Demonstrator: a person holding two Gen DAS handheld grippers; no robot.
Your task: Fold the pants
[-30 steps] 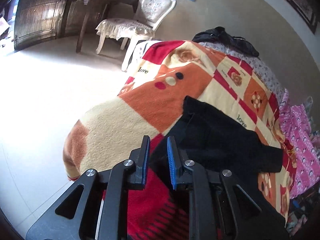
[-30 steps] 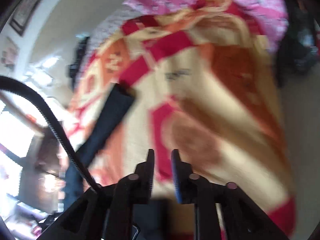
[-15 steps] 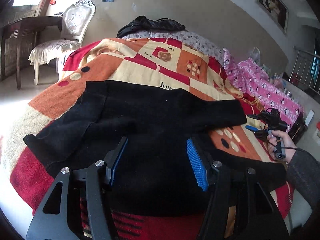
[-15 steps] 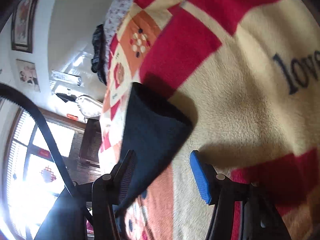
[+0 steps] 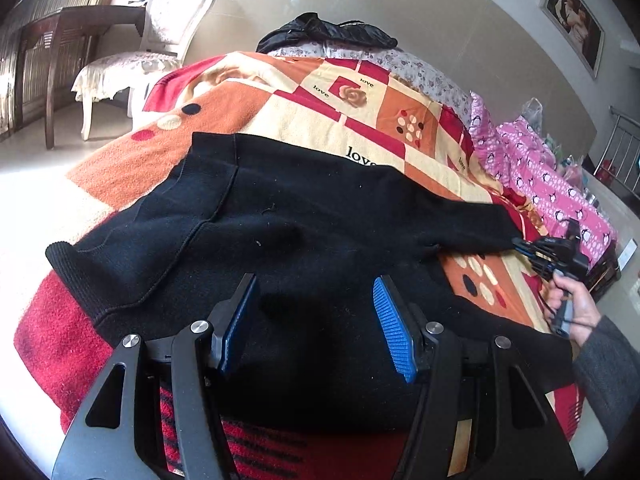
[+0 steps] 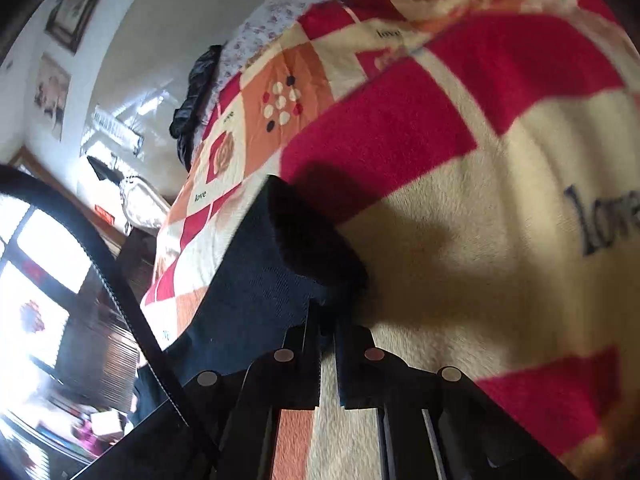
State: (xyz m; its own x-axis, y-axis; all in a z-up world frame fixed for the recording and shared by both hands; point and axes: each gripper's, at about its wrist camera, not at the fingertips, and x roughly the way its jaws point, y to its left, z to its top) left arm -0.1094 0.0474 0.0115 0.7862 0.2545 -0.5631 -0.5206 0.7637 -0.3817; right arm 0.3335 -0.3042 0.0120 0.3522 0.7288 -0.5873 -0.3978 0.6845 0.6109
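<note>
From my left wrist camera, the black pants [image 5: 304, 232] sprawl across a red, orange and cream patchwork blanket [image 5: 288, 108] filling mid-frame, my left gripper [image 5: 316, 316] spread wide just above them, a white chair [image 5: 160, 40] and dark wooden table [image 5: 68, 28] at upper left. On the right wrist camera, my right gripper [image 6: 328, 320] is pinched on a pants leg end at centre, bright windows [image 6: 36, 264] at lower left.
</note>
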